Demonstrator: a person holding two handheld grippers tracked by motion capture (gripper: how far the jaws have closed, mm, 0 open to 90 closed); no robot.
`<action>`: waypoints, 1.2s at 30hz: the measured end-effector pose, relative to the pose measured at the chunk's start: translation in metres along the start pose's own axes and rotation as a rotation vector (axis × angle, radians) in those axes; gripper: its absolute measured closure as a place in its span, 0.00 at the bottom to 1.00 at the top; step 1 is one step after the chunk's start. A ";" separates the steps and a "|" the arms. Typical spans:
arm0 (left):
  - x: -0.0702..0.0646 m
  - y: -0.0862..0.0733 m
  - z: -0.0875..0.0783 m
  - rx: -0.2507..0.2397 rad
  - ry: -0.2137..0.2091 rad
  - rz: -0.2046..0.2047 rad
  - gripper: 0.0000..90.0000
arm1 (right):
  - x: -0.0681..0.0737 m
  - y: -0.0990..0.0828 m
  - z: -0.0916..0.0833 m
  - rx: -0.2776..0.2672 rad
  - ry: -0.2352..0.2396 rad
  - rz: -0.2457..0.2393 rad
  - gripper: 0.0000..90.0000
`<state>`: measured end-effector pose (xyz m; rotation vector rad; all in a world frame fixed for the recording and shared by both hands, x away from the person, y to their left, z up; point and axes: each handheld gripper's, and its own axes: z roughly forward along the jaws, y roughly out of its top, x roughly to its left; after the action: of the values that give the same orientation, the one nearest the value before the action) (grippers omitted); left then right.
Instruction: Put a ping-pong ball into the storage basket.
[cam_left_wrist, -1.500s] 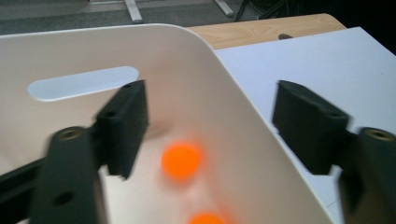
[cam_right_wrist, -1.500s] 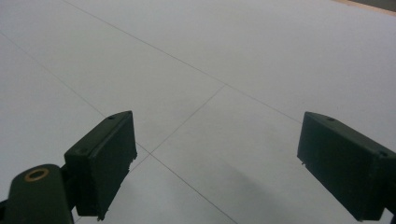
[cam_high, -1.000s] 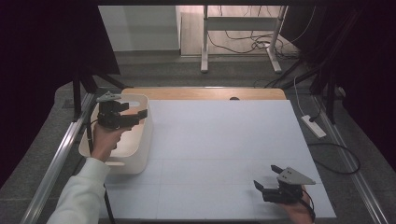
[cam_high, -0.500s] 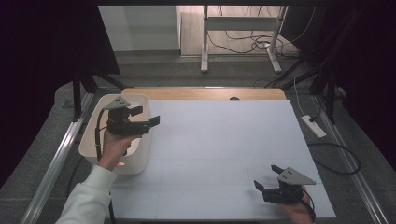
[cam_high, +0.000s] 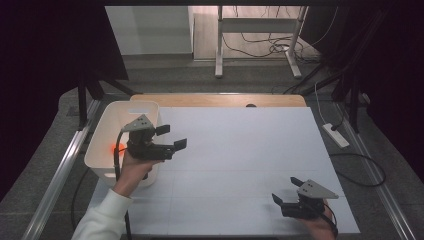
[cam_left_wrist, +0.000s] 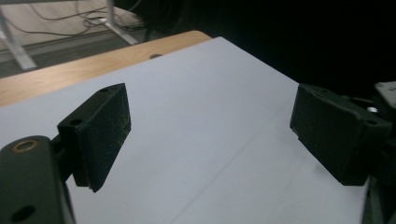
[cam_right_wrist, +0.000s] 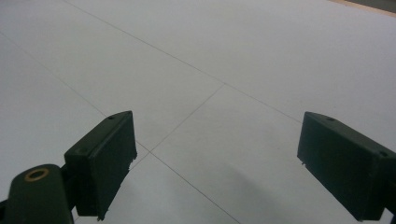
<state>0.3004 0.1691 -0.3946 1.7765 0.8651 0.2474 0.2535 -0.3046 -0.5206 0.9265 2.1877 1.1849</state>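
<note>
While my left tongs (cam_high: 172, 137) hang above the near right rim of the white tub (cam_high: 102, 150), their jaws stand spread with nothing between them; they have just been closing a touch, still wide. Left gripper view: both black pads (cam_left_wrist: 105, 130) apart, bare white table (cam_left_wrist: 210, 116) between them, wooden edge strip (cam_left_wrist: 70, 74) beyond.

White tub: sits at the left edge of the table, rectangular, open top, handle slot in its far wall. A small orange-red spot (cam_high: 112, 148) glows on its inner floor; cannot tell what it is. My left hand (cam_high: 132, 167) comes up over the tub's near right corner, white sleeve (cam_high: 102, 220) trailing to the bottom edge. Jaws point right, out over the table sheet, not into the tub.

Right tongs (cam_high: 286, 192): low over the near right corner of the table, well apart from the tub. Jaws spread, nothing between. Right gripper view: pads (cam_right_wrist: 105, 161) wide, plain white sheet with thin crease lines (cam_right_wrist: 187, 121) under them. Grey three-cornered plate (cam_high: 316, 190) on top, my right hand (cam_high: 320, 225) just behind it at the table's near edge.

Beyond the table: grey floor, white frame legs (cam_high: 220, 50), loose cables (cam_high: 272, 47), a white power strip (cam_high: 336, 135) off the right side.
</note>
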 end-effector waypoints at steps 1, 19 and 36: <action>-0.005 -0.001 0.002 0.004 -0.005 0.017 0.15 | 0.000 0.000 0.000 0.001 0.000 0.002 0.13; -0.046 -0.037 0.023 0.057 -0.067 0.107 0.16 | -0.001 0.000 0.000 -0.003 0.002 -0.002 0.13; -0.038 -0.091 0.036 0.150 0.001 0.141 0.17 | -0.001 0.000 0.001 0.000 0.002 -0.002 0.13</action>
<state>0.2536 0.1303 -0.4801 1.9809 0.7767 0.2813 0.2548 -0.3043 -0.5212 0.9237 2.1897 1.1856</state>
